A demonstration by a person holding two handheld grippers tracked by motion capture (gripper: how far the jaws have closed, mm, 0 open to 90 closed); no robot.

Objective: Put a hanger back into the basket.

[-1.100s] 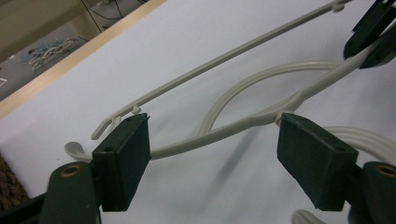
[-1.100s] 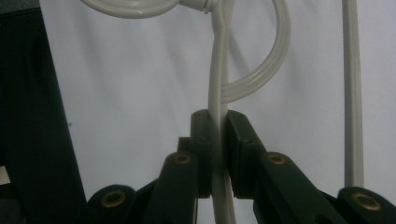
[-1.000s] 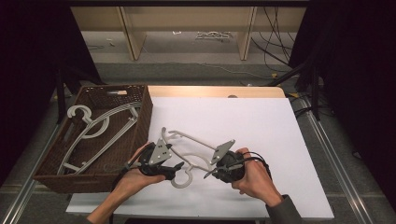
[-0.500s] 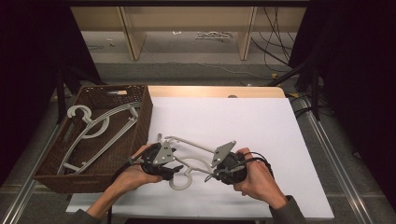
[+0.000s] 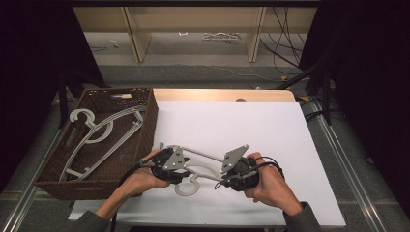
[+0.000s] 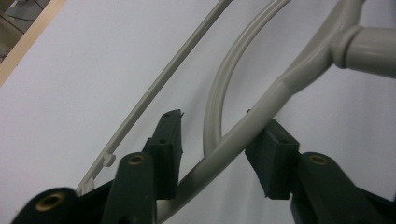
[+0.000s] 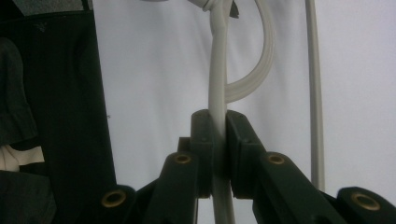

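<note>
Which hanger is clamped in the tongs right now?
The hanger on the white table, gripped by the right tongs; the others lie untouched in the brown basket.

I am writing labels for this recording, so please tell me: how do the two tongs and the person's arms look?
Both the left tongs and the right tongs have black bodies, each topped by a grey three-cornered plate with small holes. Their black jaws carry brass-coloured rivets at the joints. A black cable trails from each. The person wears grey sleeves.
</note>
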